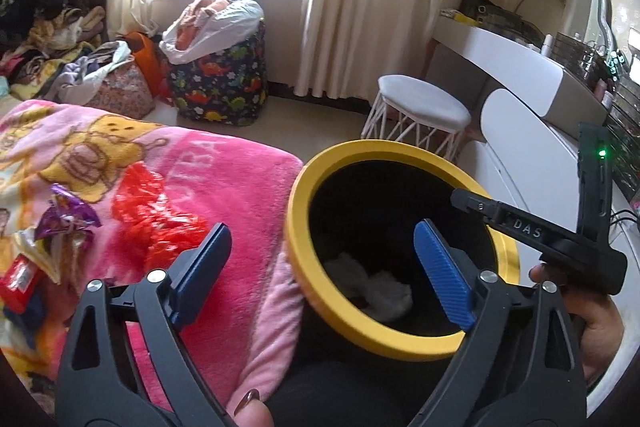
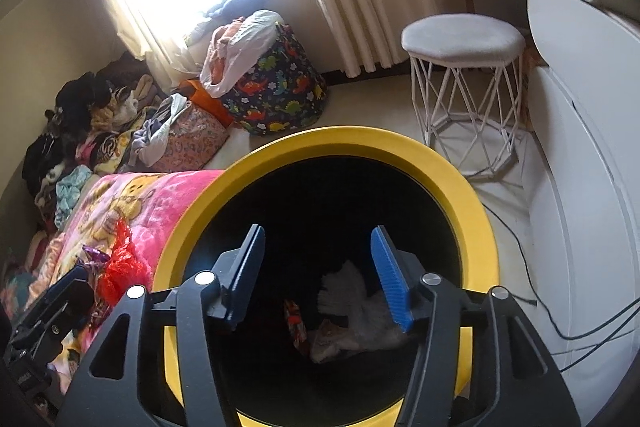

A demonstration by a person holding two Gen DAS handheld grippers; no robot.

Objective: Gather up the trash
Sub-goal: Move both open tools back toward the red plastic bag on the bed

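Nearest the lens in the left wrist view, the left gripper is seen with its blue-padded jaws spread wide and nothing between them, one jaw over the pink blanket, the other over the mouth of the bin. The bin is a black-walled round container with a broad yellow rim, standing just beside the blanket's edge. White crumpled paper lies at its bottom. Left of it, on the blanket, a purple wrapper and a red plastic wrapper remain. In the right wrist view, the right gripper is shown over the bin's opening, jaws apart and empty. Only this view reveals a small red printed wrapper beside the paper, and the white wire-legged stool in full.
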